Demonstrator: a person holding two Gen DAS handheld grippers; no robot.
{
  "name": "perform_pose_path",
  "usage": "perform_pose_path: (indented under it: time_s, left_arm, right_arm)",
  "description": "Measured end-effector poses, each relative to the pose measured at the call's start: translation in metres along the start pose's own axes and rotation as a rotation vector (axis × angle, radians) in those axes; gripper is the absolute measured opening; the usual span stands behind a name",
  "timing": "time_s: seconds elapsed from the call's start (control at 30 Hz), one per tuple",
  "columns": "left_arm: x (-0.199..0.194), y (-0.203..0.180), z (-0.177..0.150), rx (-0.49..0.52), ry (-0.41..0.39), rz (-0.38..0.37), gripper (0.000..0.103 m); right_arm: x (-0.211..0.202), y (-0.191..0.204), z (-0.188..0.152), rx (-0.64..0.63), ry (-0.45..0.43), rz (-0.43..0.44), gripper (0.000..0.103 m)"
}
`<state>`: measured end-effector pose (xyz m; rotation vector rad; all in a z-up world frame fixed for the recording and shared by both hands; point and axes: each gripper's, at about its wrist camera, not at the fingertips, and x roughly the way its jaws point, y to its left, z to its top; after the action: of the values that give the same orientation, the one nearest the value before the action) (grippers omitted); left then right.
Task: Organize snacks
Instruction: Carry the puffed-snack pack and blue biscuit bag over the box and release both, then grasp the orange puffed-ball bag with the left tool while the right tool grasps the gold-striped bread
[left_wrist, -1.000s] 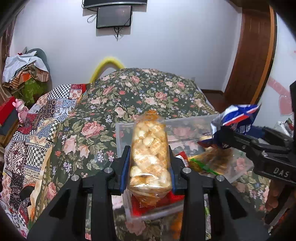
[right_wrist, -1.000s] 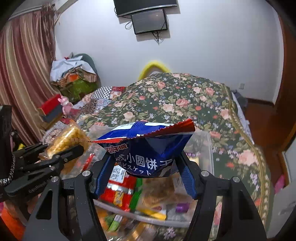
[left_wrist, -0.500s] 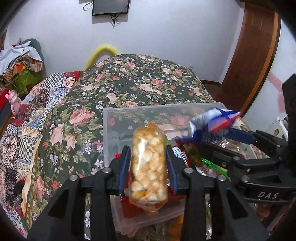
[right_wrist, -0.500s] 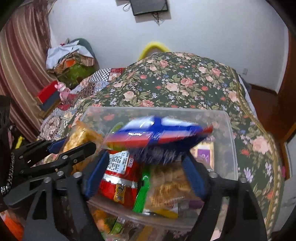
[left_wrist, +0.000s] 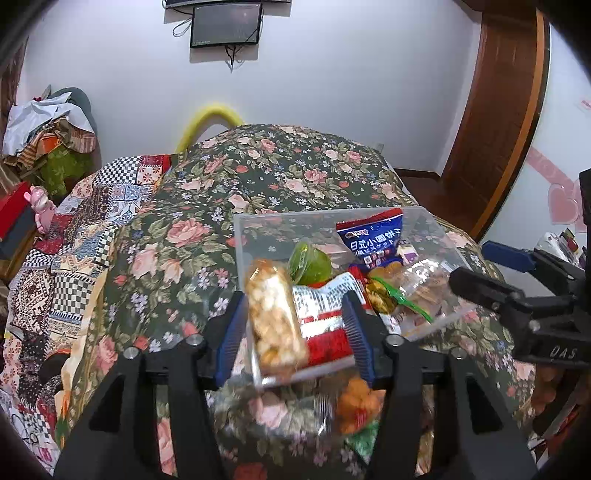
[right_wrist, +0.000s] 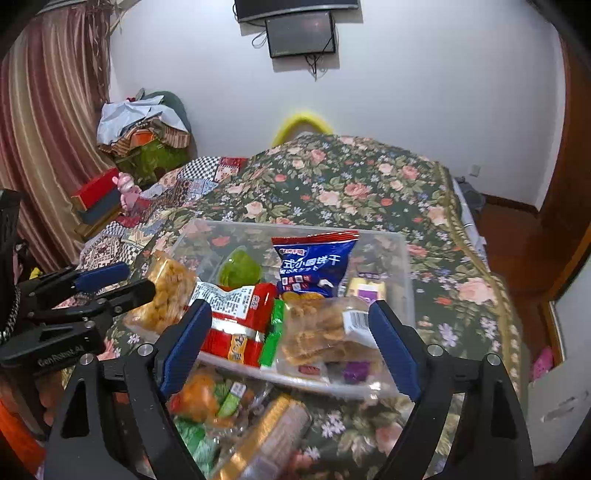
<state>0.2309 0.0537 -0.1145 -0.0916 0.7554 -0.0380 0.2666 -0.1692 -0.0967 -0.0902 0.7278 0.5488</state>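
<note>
The blue biscuit bag (right_wrist: 314, 263) now leans inside the clear bin (right_wrist: 402, 266) on the bed, dropped a moment ago by the right hand-held gripper (right_wrist: 291, 347), now spread empty. The left hand-held gripper (left_wrist: 295, 332) has spread too, its puffed-snack packet (left_wrist: 275, 317) dropping at the bin's near-left corner.

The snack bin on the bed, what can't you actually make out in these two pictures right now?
- Loose snacks in front of the clear bin, right wrist view: motion-blurred, kinds unreadable.
- Puffed snack bag, left wrist view: blur hides whether it rests in the bin or touches the left gripper.
- Blue biscuit bag: lower edge hidden behind cracker bag.
</note>
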Motion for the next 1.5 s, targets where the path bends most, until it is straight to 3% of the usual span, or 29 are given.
perform_pose_path:
  time_s: [0.27, 0.47, 0.67, 0.73, 0.87, 1.03, 1.17, 1.3, 1.5]
  left_arm:
    - [-0.024, 0.000, -0.029, 0.027, 0.025, 0.009, 0.066]
    - [-0.020, -0.004, -0.059, 0.028, 0.102, -0.010, 0.068]
    - [-0.006, -0.010, -0.079, 0.030, 0.170, -0.025, 0.070]
    - [-0.001, -0.014, -0.082, 0.032, 0.181, -0.021, 0.072]
    - [0.008, -0.023, -0.085, 0.032, 0.192, -0.036, 0.081]
    - [0.018, -0.041, -0.083, 0.057, 0.188, -0.079, 0.091]
    - [0.037, -0.052, -0.080, 0.062, 0.216, -0.082, 0.092]
    - [0.059, -0.056, -0.081, 0.048, 0.242, -0.030, 0.092]
    - [0.079, -0.055, -0.080, -0.002, 0.269, -0.060, 0.092]
  right_arm:
    - [-0.019, -0.002, -0.031, -0.007, 0.003, -0.041, 0.086]
    - [-0.002, 0.004, -0.067, 0.003, 0.114, -0.006, 0.086]
    - [0.020, 0.000, -0.078, 0.046, 0.183, 0.042, 0.084]
    - [0.023, -0.003, -0.078, 0.063, 0.196, 0.070, 0.078]
    - [0.025, -0.007, -0.083, 0.048, 0.222, 0.075, 0.052]
    - [0.010, -0.020, -0.093, 0.015, 0.211, 0.034, 0.044]
    - [0.008, -0.034, -0.098, 0.018, 0.219, -0.004, 0.034]
    - [0.011, -0.041, -0.100, 0.063, 0.228, 0.053, 0.034]
    - [0.027, -0.030, -0.102, -0.004, 0.244, 0.065, 0.042]
